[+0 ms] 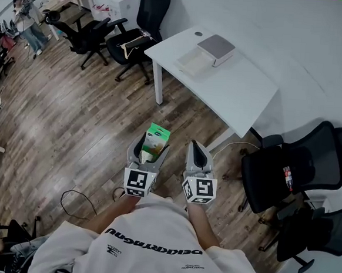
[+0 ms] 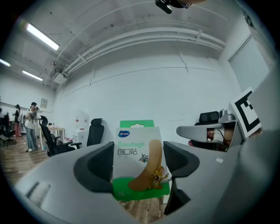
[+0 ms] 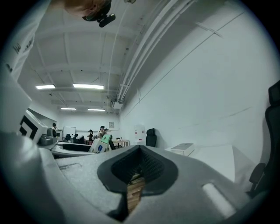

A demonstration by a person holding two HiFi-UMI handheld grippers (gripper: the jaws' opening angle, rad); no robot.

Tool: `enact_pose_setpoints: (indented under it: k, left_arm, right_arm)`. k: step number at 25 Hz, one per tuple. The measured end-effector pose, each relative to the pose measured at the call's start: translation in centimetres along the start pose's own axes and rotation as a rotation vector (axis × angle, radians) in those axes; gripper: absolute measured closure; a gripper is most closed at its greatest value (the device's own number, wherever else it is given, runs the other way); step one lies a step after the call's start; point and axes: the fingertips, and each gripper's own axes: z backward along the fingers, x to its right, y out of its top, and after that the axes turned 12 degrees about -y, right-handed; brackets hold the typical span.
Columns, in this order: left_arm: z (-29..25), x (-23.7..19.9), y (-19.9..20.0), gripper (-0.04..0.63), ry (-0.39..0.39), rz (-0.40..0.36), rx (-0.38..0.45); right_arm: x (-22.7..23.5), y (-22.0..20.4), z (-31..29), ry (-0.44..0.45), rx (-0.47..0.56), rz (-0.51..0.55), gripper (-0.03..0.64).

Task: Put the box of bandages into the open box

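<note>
Wood floor (image 1: 71, 125) ran throughout; white table (image 1: 239, 91) stood ahead, bearing open box (image 1: 216, 46). Well short of it, left gripper (image 1: 152, 146) was clamped on upright box of bandages (image 1: 158, 135); right gripper (image 1: 198, 148) had jaws together, empty.

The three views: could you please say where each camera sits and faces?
Head view: on the person's head, looking steeply down at floor, table, forearms, left hand-held gripper, right hand-held gripper.
Left gripper view: rides the left one, looking level along jaws clamping the box of bandages.
Right gripper view: rides the right one, level along its shut jaws.
Shared: all show the box.
</note>
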Motion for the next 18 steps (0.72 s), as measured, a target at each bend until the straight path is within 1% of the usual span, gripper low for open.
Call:
enact_pose_setpoints:
  k: [5, 10, 13, 18]
  left_arm:
    - [-2.3, -2.7, 0.3, 0.232, -0.011, 0.021, 0.013]
    - [-5.2, -5.2, 0.0, 0.232, -0.036, 0.049, 0.031]
    - [-7.3, -7.0, -0.8, 0.232, -0.044, 0.061, 0.023]
    - [-11.7, -11.3, -1.0, 0.232, -0.055, 0.089, 0.025]
  right_arm:
    - [-0.1, -0.2, -3.3, -0.014, 0.001, 0.005, 0.617]
    - [0.2, -0.9, -6.7, -0.032, -0.007, 0.013, 0.617]
    - [0.8, -1.5, -9.1, -0.048, -0.015, 0.022, 0.617]
    - [2.1, -2.0, -14.4, -0.083, -0.025, 0.029, 0.617]
